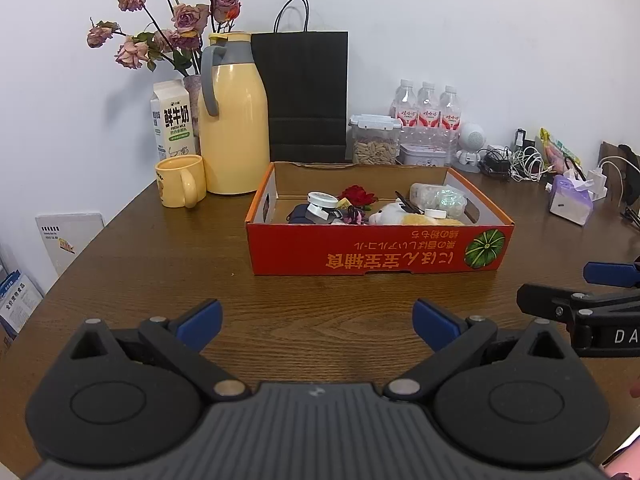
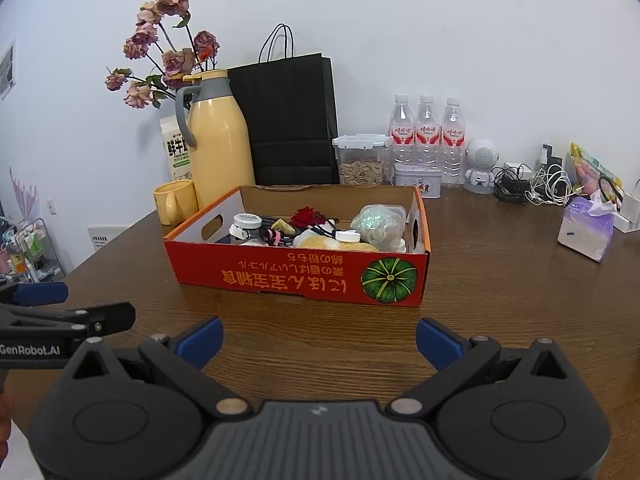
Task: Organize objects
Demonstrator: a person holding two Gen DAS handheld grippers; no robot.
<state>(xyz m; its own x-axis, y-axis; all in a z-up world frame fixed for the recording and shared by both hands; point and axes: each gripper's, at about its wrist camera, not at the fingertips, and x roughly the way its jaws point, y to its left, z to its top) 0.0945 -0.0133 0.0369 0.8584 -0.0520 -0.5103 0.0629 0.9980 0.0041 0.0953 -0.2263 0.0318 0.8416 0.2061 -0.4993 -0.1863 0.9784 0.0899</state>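
An orange cardboard box [image 1: 376,250] with a pumpkin picture stands on the wooden table [image 1: 160,264]; it also shows in the right wrist view [image 2: 280,280]. It holds several small items: a white-lidded jar [image 1: 322,201], a red flower [image 1: 357,195], a plush toy [image 1: 394,213] and a shiny bag [image 1: 440,198]. My left gripper [image 1: 318,320] is open and empty, held short of the box's front. My right gripper [image 2: 320,338] is open and empty, beside the left one, also short of the box.
Along the wall stand a yellow thermos [image 1: 234,120], a yellow mug [image 1: 180,182], a milk carton [image 1: 172,120], dried roses [image 1: 176,20], a black paper bag [image 1: 306,92], a seed container [image 1: 374,140], three water bottles [image 1: 428,108], cables [image 1: 516,160] and a tissue pack [image 1: 572,200].
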